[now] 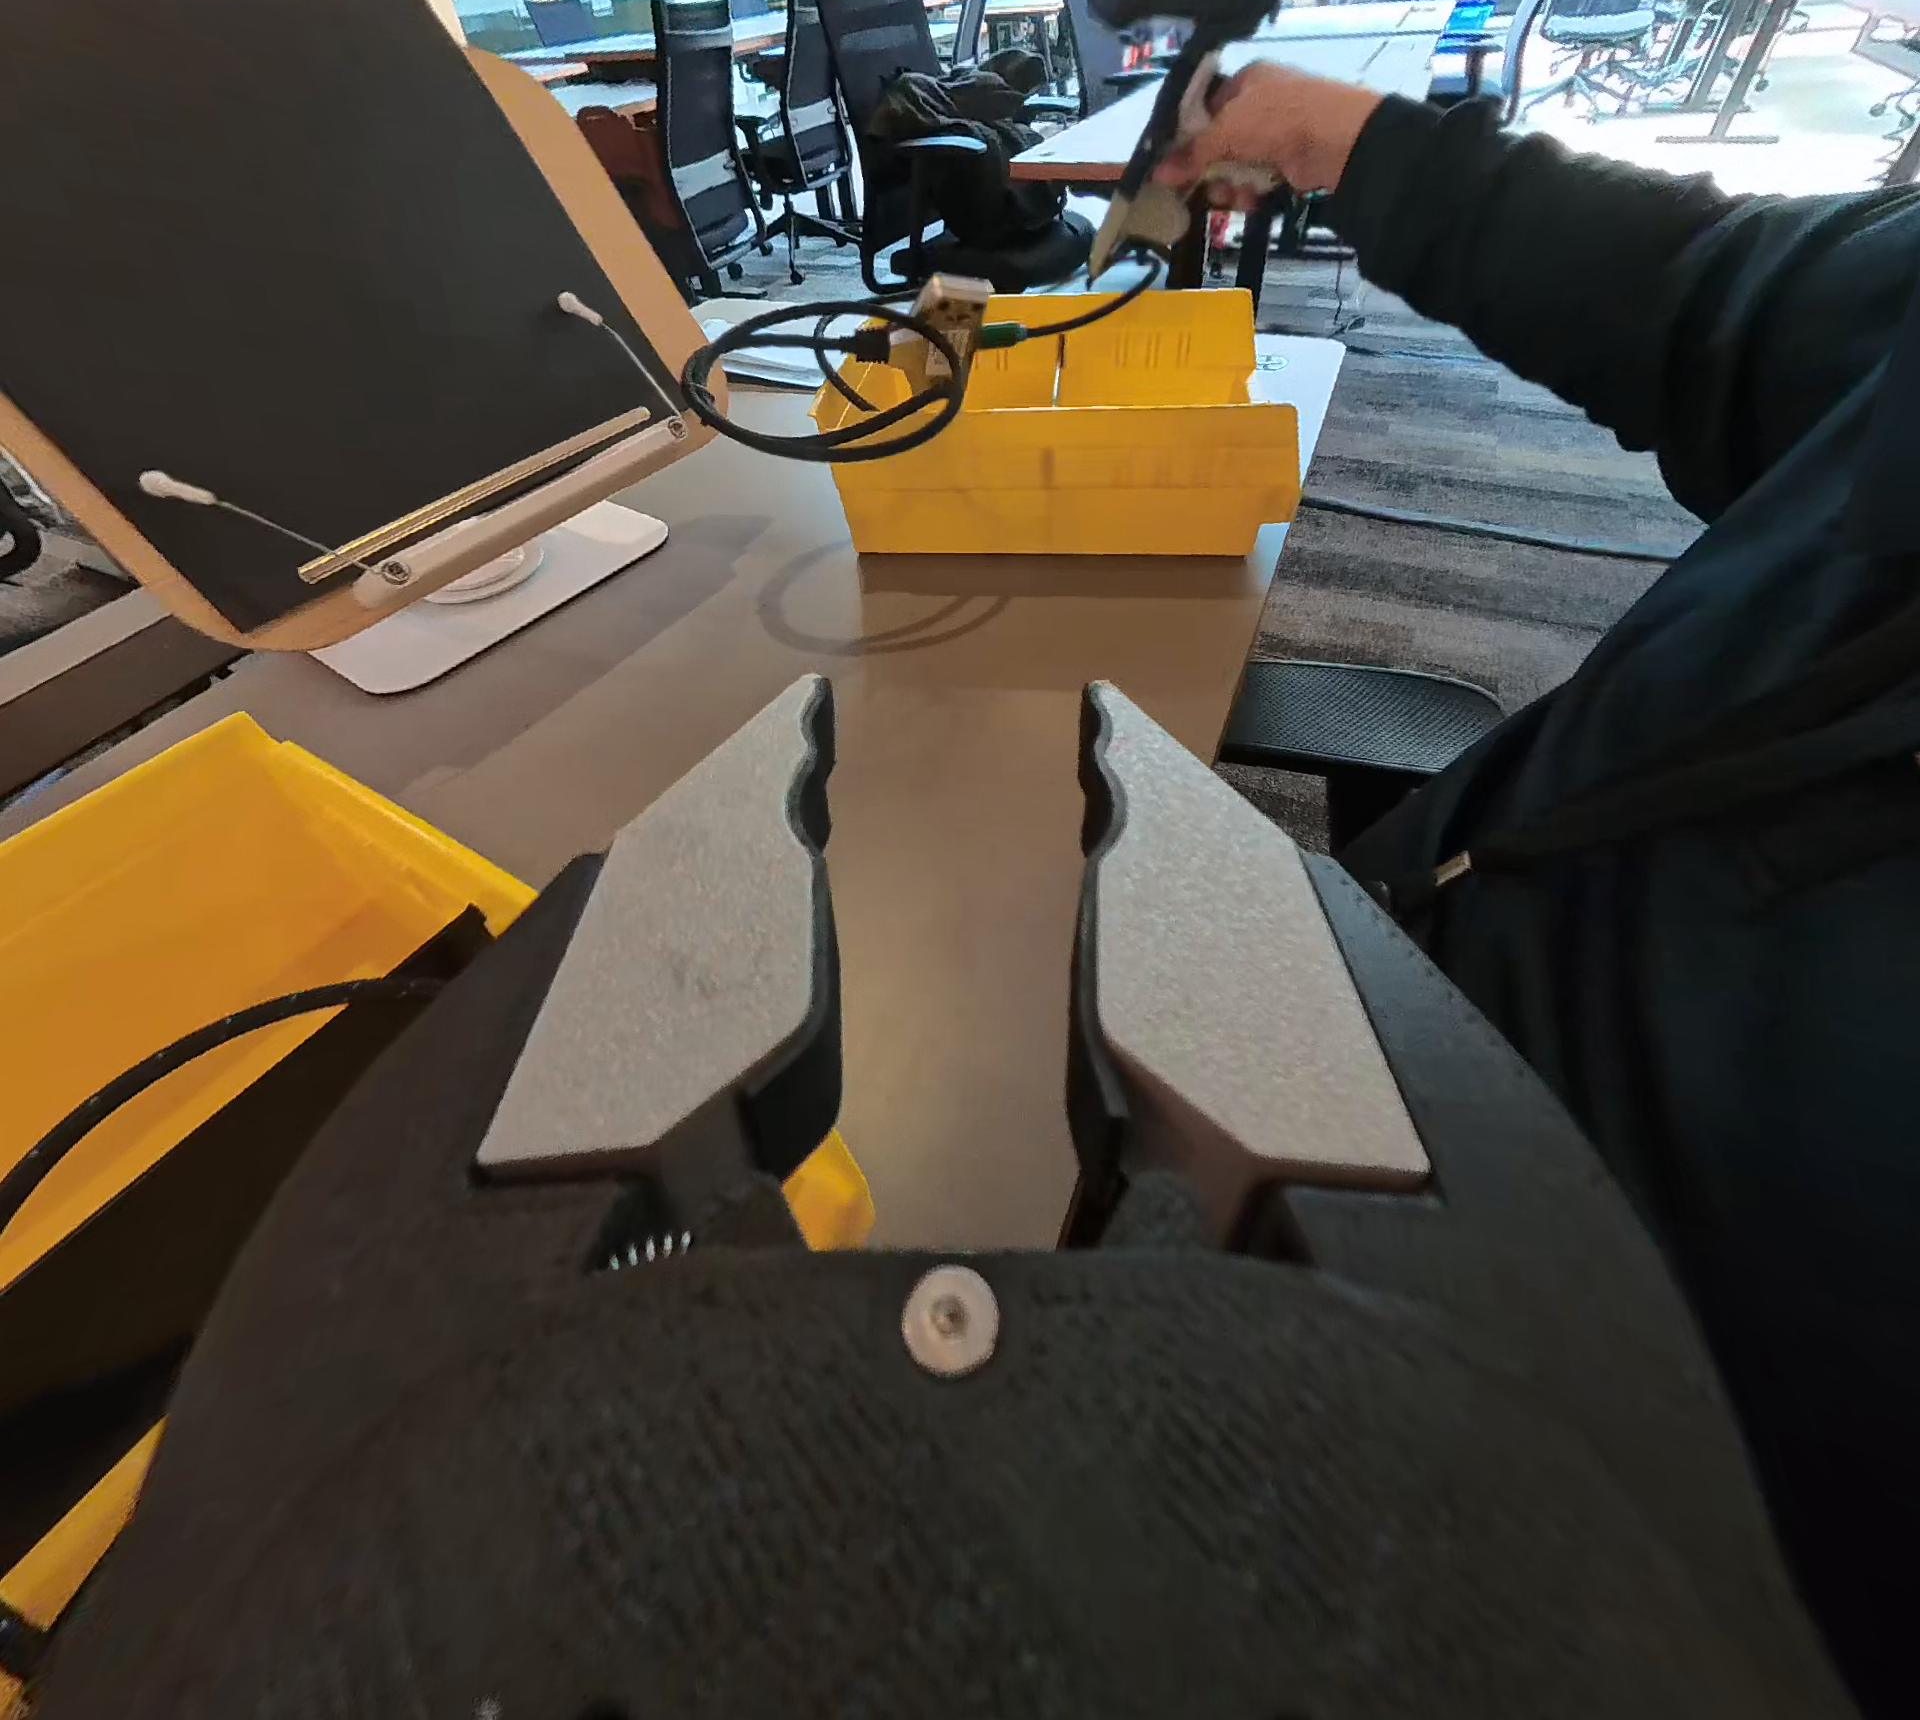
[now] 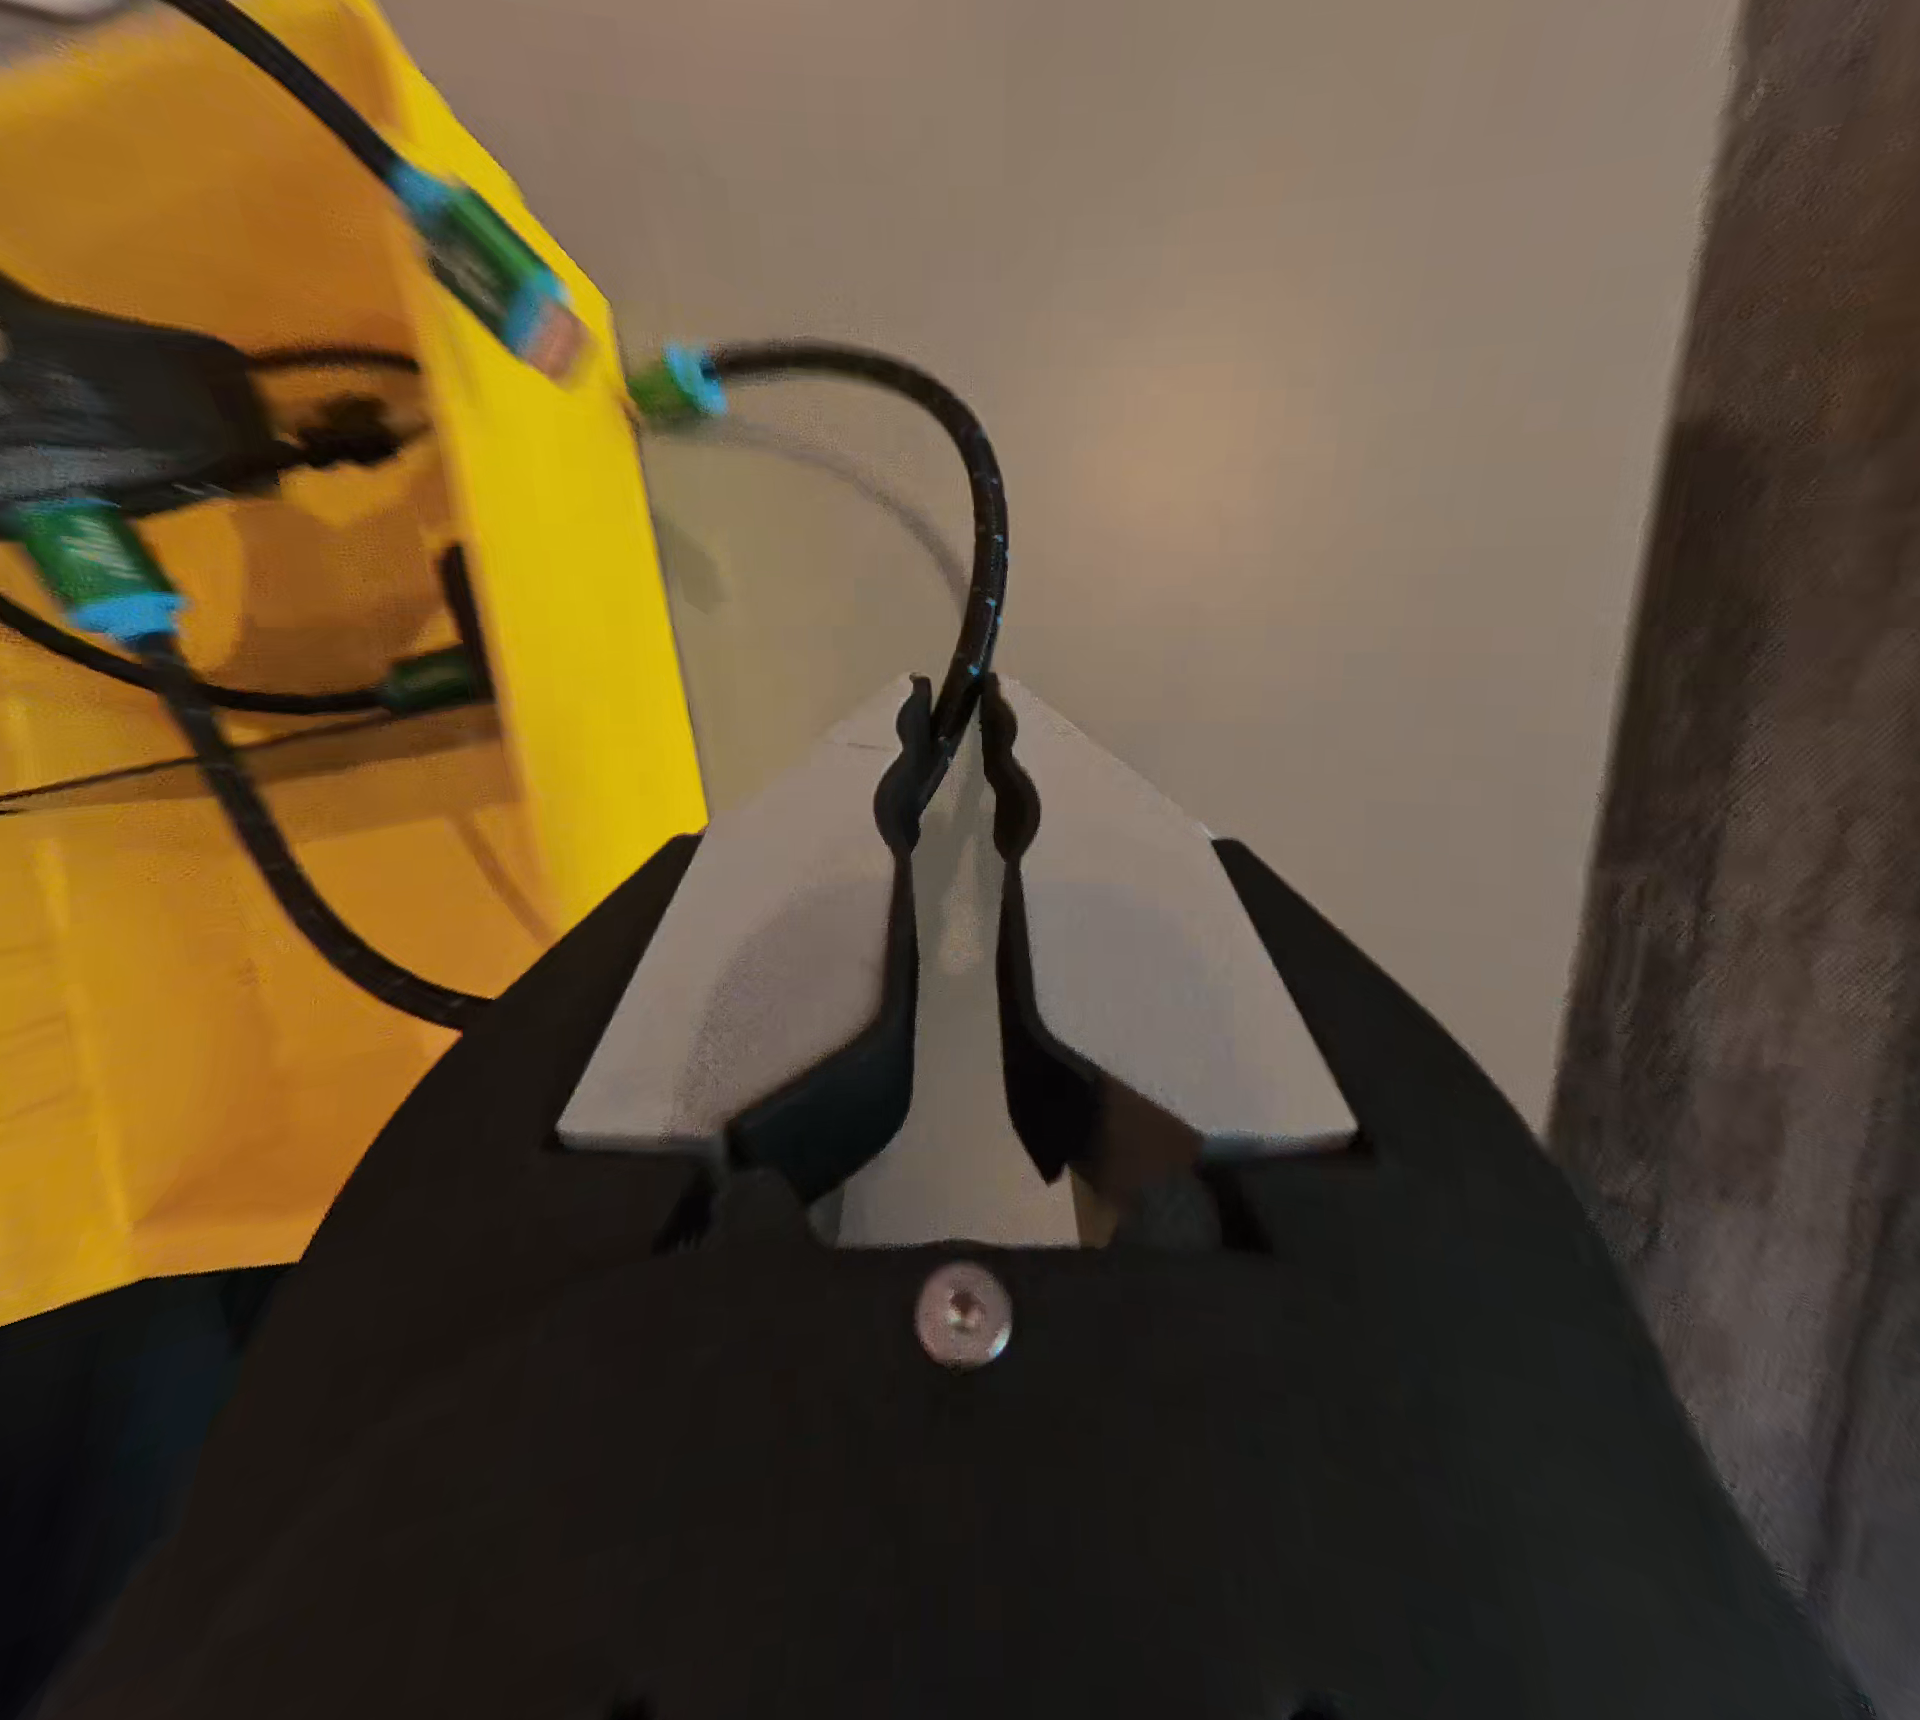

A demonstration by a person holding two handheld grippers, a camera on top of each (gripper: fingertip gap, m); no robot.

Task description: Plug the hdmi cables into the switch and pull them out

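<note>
My right gripper (image 2: 951,696) is shut on a black braided HDMI cable (image 2: 987,517) a short way behind its green plug (image 2: 673,394). The left wrist view shows a hand holding this gripper (image 1: 1103,270) above the far yellow bin (image 1: 1060,465). There the cable's green plug (image 1: 1000,336) meets a small silver switch (image 1: 951,320), which is tilted above the bin's left end, with black cable loops (image 1: 821,413) hanging from it. More green plugs (image 2: 488,273) lie blurred in the bin (image 2: 312,839). My left gripper (image 1: 956,735) is open and empty over the brown table (image 1: 935,943).
A second yellow bin (image 1: 208,901) with a black cable (image 1: 156,1057) sits at my near left. A tilted black board on a white stand (image 1: 312,268) stands at the left. The person's dark sleeve (image 1: 1662,423) fills the right. The table's right edge drops to carpet (image 1: 1455,569). My hands' fingertips stand some 65 centimetres from each other.
</note>
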